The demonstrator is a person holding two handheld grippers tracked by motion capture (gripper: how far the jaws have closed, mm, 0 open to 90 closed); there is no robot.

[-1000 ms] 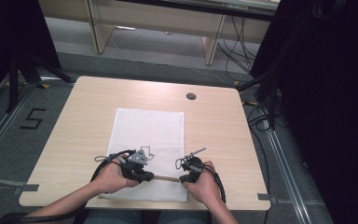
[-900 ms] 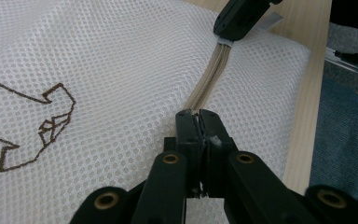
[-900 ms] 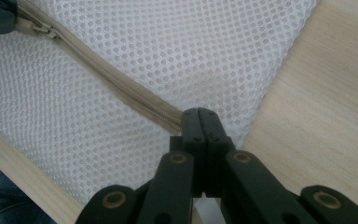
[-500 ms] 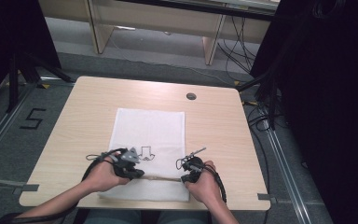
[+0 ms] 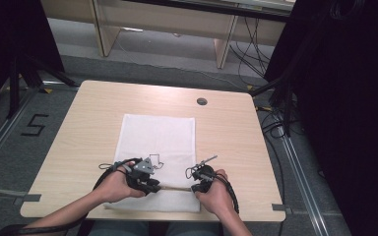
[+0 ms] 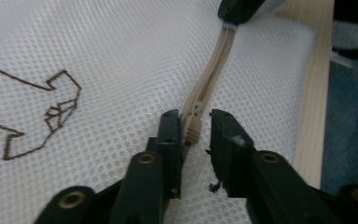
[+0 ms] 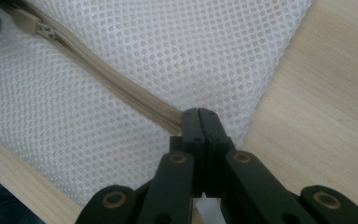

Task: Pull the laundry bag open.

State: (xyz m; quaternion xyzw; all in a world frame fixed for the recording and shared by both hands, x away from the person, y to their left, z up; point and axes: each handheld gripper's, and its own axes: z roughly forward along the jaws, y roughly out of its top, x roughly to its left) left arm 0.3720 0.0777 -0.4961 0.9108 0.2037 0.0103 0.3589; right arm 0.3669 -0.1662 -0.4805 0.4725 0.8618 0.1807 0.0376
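White mesh, dotted with fine round holes, is making up the flat laundry bag [image 5: 157, 147] that is lying on the pale wooden table [image 5: 78, 118]. The high view is taking in the whole bag and both hands at its near edge. The left gripper view is adding a brown line drawing [image 6: 37, 112] stitched on the mesh, and the beige zipper pull [image 6: 192, 128] sitting between the black jaws of the left gripper [image 6: 196, 135]. Those jaws have just been opening and are standing apart, one pad just beside the ribbed pull and the other clear of it. The right gripper view is showing the beige zipper tape [image 7: 107, 79] running slantwise across the mesh, with the right gripper [image 7: 199, 122] pinching its end, jaws pressed together, near the bag's corner beside bare wood.
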